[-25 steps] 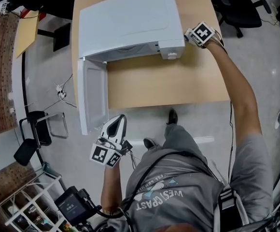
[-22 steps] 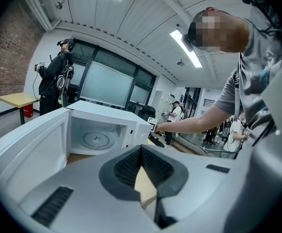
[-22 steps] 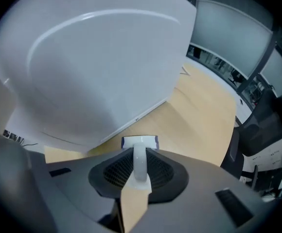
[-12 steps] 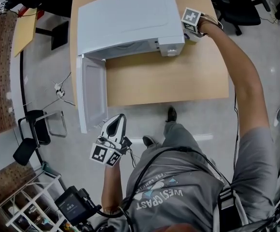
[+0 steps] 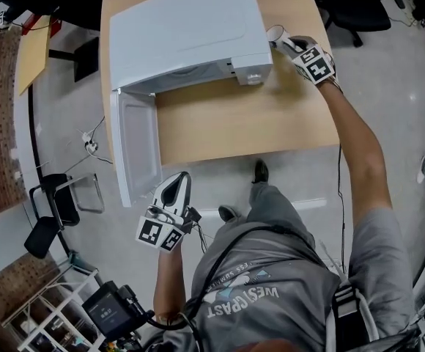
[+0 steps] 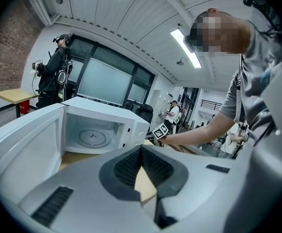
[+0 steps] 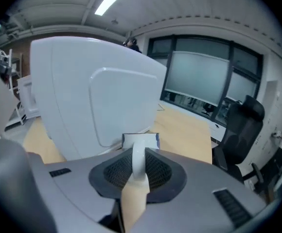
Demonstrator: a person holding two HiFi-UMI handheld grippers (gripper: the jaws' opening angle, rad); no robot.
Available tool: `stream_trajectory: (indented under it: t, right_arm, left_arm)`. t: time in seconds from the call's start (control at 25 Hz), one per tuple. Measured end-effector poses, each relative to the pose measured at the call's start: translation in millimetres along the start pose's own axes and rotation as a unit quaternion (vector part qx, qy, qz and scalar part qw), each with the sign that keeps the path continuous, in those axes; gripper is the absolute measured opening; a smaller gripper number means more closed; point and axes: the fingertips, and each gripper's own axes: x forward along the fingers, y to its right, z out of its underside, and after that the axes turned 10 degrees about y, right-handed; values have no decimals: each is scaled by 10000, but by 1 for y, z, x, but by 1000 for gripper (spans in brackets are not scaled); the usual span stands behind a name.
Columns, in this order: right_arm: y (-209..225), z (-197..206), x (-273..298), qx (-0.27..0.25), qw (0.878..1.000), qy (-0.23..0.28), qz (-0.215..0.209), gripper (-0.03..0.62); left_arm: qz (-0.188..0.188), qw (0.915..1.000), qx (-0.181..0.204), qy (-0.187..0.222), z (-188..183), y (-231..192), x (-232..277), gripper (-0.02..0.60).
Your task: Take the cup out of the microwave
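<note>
The white microwave [image 5: 187, 31] stands on a wooden table [image 5: 271, 123] with its door [image 5: 135, 149] swung open to the left. Its cavity with the glass turntable [image 6: 90, 137] holds nothing. My right gripper [image 5: 287, 44] is beside the microwave's right side, above the table, shut on the handle of a white cup [image 5: 275, 34]. In the right gripper view the white handle sits pinched between the pads, and the cup [image 7: 141, 141] shows a blue edge in front of the microwave's side wall [image 7: 107, 96]. My left gripper [image 5: 176, 191] hangs shut and empty off the table's front edge, pointing at the open door.
A black office chair [image 5: 352, 6] stands behind the table's right end. A dark chair [image 5: 51, 211] and a wire shelf rack [image 5: 44, 306] are on the floor at the left. Other people [image 6: 58, 72] stand in the room's background.
My right gripper has swung from the microwave's front right corner along its right side and tilted downward; the cup's rim now shows past it. The left gripper has stayed put.
</note>
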Motion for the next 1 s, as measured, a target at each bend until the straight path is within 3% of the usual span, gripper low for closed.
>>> stream_trajectory:
  t: [0.12,0.36,0.84,1.0]
  right_arm:
    - [-6,28,-19,734,9935,612,625,67]
    - [-18,68,-47,1913,9596,1393,1523,67]
    - [-34,78,-47,1810,9599,1419,1600,67]
    - [-33,108,-34,1885,9631,1223,1481,67]
  left_arm:
    - [46,10000,24,-27,-1,3,4,43]
    - [75,9999,20,-131,3,4,7,43]
    - [98,9998,-29,-141,0,9,6,43]
    - [85,9998,-58,-179,16,5,12,43]
